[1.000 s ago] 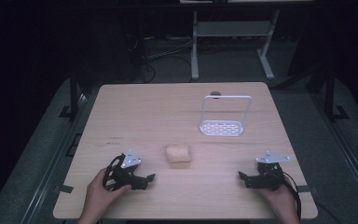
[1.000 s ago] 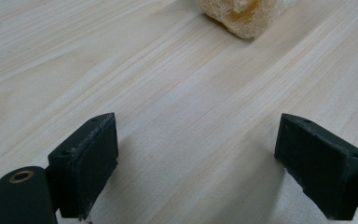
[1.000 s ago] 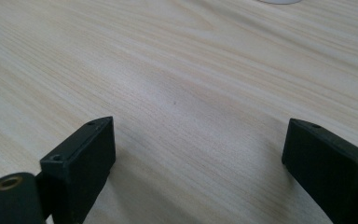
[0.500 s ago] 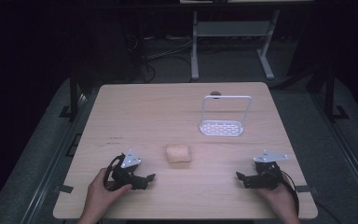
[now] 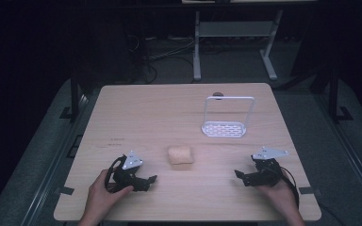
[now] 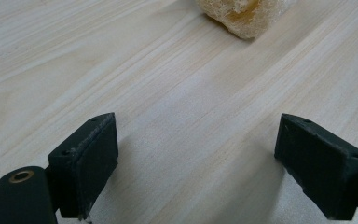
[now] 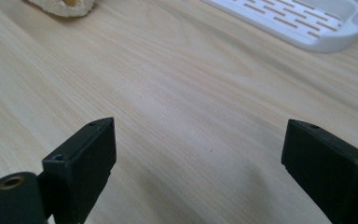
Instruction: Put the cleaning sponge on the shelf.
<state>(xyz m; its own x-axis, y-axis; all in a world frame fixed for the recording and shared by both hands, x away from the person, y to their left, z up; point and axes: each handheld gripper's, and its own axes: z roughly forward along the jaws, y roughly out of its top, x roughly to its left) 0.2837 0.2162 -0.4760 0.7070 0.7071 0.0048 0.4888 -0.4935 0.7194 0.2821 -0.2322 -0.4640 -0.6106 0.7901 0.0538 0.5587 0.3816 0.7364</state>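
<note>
The sponge (image 5: pixel 180 155), looking light, soft and squashy, is lying between the left claw (image 5: pixel 147 180) and right claw (image 5: pixel 239 175), both released, inviting a grip across its sides.

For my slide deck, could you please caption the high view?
Two open hand-held grippers, left and right, rest on a wooden table flanking a sponge, white rack behind.

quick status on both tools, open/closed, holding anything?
Left tool: open, jaws wide apart over bare table, holding nothing.
Right tool: open, jaws wide apart over bare table, holding nothing.
</note>
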